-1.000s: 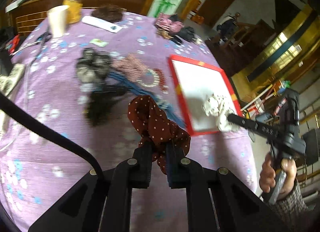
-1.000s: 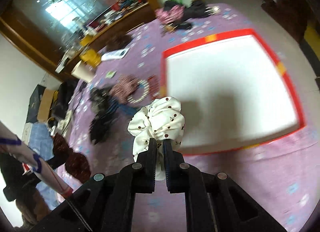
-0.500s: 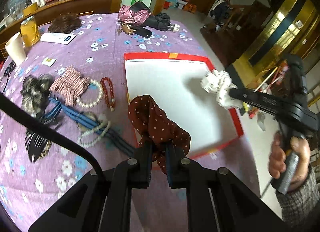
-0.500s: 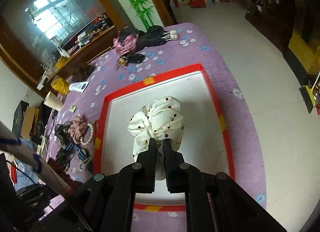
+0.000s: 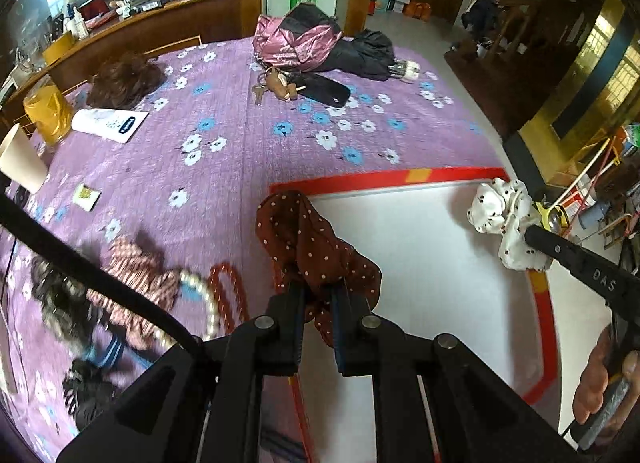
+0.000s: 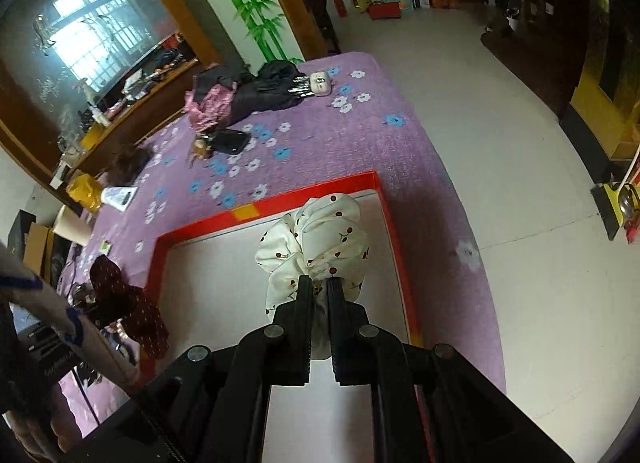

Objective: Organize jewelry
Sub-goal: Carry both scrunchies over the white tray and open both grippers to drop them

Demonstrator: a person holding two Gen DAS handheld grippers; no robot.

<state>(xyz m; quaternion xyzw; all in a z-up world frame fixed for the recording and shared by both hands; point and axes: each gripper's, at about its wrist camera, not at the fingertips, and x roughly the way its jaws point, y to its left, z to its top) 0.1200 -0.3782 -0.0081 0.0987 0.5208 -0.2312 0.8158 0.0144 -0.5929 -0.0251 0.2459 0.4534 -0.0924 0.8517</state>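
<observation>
1. Since a second ago both grippers have travelled from over the jewelry pile to the red-rimmed white tray [image 5: 416,175]; the tray now fills the lower right of the left wrist view, and the pile has slid to the lower left.
2. The left gripper [image 5: 318,295] is clamped on a brown polka-dot scrunchie [image 5: 312,247], which hangs over the tray's left rim, near its far left corner.
3. The right gripper [image 6: 318,283] is pinched on a cream cherry-print scrunchie [image 6: 320,239], held above the tray's far right corner; in the left wrist view it hangs at the tray's right edge.
4. A hand [image 5: 600,387] holds the right gripper's handle at the lower right of the left wrist view.
5. On the purple flowered tablecloth [image 5: 240,143], left of the tray, lie a red bead bracelet [image 5: 226,291], a pearl strand [image 5: 208,311] and a pink striped scrunchie [image 5: 136,279], all blurred.
6. Farther back are a pink and black folded umbrella [image 5: 320,47], a small brown toy keychain [image 5: 280,85] just beside a black case [image 5: 324,89], a dark brown wig [image 5: 124,81], a white tube [image 5: 108,125], a yellow cup [image 5: 46,113] and a paper cup [image 5: 20,161].
</observation>
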